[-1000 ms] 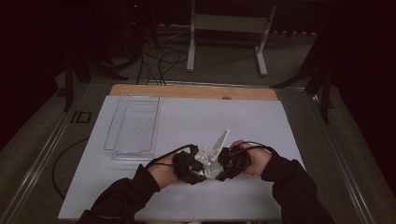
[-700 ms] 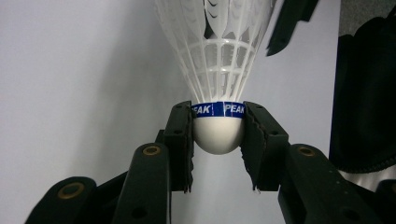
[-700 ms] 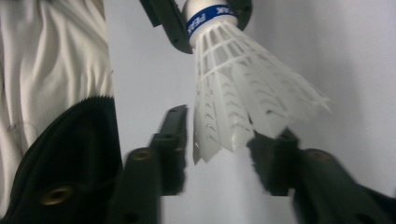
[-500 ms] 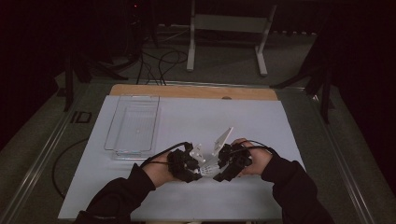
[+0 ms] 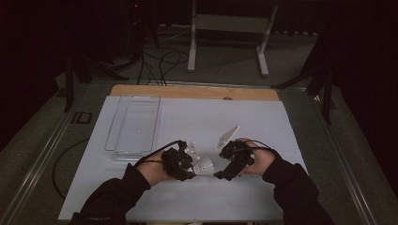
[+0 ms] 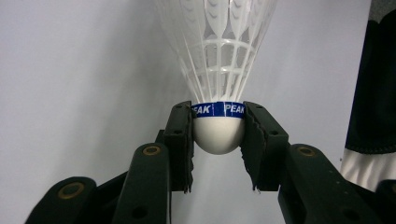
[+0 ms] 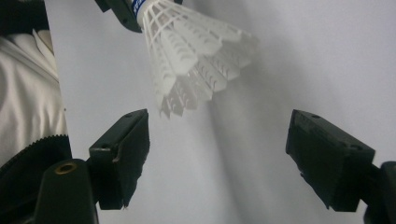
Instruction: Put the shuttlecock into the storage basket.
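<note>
The left gripper (image 6: 218, 140) clamped the shuttlecock (image 6: 218, 70) by its cork, while the right gripper's (image 7: 217, 154) fingers, just opened, stood wide apart, holding nothing.

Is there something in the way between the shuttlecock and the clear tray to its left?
Nothing visible. The left gripper holds the shuttlecock by its cork; bare white table lies between it and the clear tray.

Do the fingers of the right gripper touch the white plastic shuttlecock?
Apart. The right gripper view shows the right gripper open, its fingers clear of the white plastic shuttlecock.
</note>
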The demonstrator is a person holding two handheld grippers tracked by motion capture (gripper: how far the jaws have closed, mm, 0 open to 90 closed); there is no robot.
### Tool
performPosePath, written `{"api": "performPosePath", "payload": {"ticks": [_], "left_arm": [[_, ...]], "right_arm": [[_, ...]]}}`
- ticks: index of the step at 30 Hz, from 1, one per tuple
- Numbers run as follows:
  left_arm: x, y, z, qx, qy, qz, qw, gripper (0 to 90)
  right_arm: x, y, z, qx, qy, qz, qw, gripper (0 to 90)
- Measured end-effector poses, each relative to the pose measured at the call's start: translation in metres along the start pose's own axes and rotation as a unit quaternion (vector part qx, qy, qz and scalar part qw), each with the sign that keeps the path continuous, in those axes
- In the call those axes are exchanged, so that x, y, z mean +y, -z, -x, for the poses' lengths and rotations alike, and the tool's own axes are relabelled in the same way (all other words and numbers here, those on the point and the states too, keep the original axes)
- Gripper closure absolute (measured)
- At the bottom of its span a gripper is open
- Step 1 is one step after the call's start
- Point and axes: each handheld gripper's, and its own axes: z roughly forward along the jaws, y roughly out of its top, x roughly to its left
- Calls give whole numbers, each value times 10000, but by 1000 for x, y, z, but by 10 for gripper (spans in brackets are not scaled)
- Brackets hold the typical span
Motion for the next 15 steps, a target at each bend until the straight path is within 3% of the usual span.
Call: {"api": "performPosePath", "payload": {"ticks": [6, 7, 11, 15], "left_arm": [[-3, 4, -3, 0, 55, -64, 10000, 660], [-4, 6, -5, 28, 104, -64, 9999, 660], [-6, 10, -9, 86, 196, -48, 9998, 660], [-8, 14, -12, 109, 270, -33, 9996, 660]], "right_arm": [[-6, 2, 3, 16, -40, 181, 9998, 157], [-8, 3, 3, 134, -14, 235, 9996, 122], [-14, 5, 3, 103, 67, 437, 9990, 122], [-19, 4, 4, 98, 27, 471, 9988, 113]]}}
